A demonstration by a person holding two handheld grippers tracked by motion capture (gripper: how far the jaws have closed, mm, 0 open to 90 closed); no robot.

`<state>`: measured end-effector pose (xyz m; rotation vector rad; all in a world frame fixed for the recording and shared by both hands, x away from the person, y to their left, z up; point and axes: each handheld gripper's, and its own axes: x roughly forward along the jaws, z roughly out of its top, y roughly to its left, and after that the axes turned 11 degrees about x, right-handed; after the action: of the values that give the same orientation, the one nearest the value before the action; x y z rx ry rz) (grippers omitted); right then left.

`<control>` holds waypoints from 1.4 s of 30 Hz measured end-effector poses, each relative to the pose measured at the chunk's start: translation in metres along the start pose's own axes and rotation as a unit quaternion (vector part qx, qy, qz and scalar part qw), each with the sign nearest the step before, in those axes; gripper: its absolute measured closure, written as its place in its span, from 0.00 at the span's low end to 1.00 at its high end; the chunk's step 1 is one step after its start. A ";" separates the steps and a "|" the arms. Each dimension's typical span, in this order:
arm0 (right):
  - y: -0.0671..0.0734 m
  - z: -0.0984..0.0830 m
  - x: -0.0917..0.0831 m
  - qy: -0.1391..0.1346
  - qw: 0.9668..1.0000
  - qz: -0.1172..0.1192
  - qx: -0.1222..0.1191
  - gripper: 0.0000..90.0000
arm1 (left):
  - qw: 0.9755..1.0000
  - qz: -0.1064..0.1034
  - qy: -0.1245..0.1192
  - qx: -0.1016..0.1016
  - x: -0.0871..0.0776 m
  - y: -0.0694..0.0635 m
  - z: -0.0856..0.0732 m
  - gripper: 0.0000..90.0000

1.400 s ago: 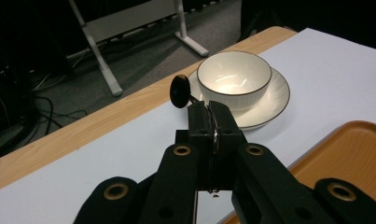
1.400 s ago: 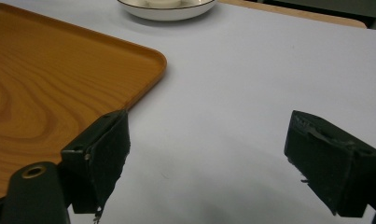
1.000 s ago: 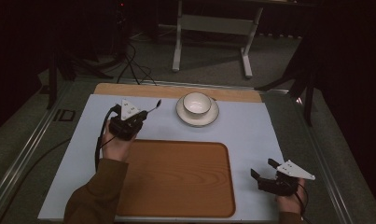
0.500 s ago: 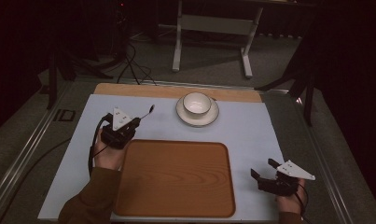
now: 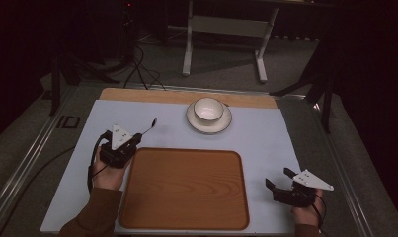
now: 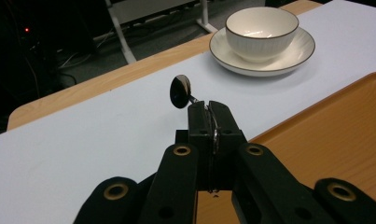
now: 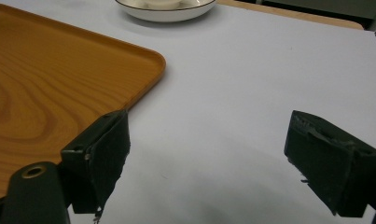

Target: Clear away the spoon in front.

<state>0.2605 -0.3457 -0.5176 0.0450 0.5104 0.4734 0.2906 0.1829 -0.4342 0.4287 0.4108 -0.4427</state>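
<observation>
jaws of the left gripper [image 6: 209, 116] are pinched together on the thin handle of a small dark spoon [image 6: 180, 91], whose round bowl sticks out past the tips, tilted up and clear of the pale blue table cover [image 6: 83, 135]. in the high view that gripper [image 5: 132, 139] hangs just off the near-left corner of the wooden tray [image 5: 186, 187], with the spoon [image 5: 149, 126] pointing toward the white bowl [image 5: 208, 108] that sits in its saucer [image 5: 208, 122] near the far edge of the table, some way off. the right gripper [image 7: 209, 163] has its jaws spread wide with nothing between them; it waits over the bare cover beside the tray's right edge [image 7: 148, 70], and the high view places it [image 5: 280, 183] near the table's right front corner.

the step in hand looks like carrying the spoon, either onto the tray or toward the bowl; i can't tell which. the next move calls for a steady grip so the slim handle doesn't twist, then lowering the spoon flat before the jaws part.
</observation>
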 end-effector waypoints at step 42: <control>-0.001 0.000 0.001 0.002 1.000 -0.001 0.000 0.16 | 1.000 -0.001 -0.004 0.016 -0.040 -0.013 -0.042 0.99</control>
<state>0.2618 -0.3460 -0.5184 0.0447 0.5136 0.4717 0.2395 0.2053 -0.4547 0.4584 0.3963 -0.4526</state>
